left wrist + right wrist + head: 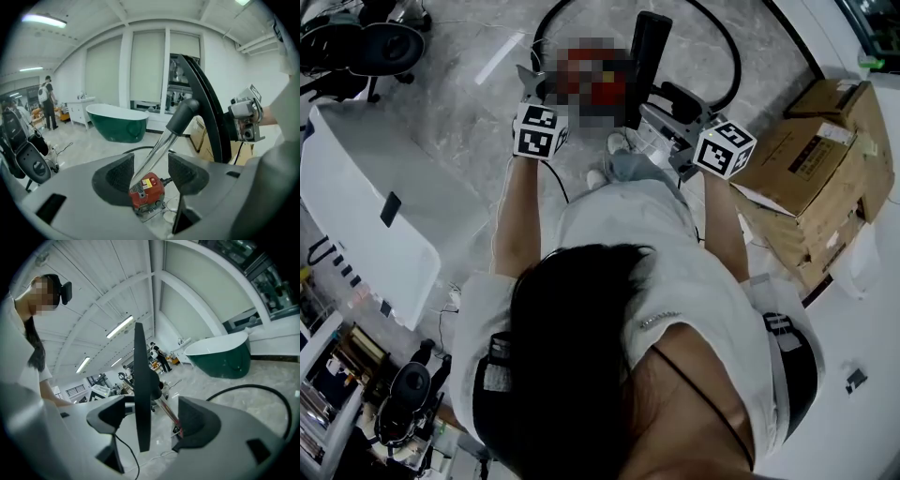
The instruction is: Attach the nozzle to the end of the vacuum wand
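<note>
A clear wand tube (159, 147) rises from the red vacuum body (146, 191) on the floor. Its upper end sits in the black cuff (183, 116) of a long, flat black nozzle (206, 105). My left gripper (152, 171) is open; the tube passes between its pads with gaps on both sides. My right gripper (154, 417) is open too, and the nozzle (142, 394) stands edge-on between its jaws, untouched. In the head view the nozzle (649, 52) points away, with the left gripper (534, 84) and right gripper (654, 127) on either side of the vacuum.
A black hose (733, 56) loops on the grey floor beyond the vacuum. Cardboard boxes (811, 159) are stacked at the right and a white bathtub (356, 206) lies at the left. A green bathtub (117, 122) and people (46, 101) stand farther off.
</note>
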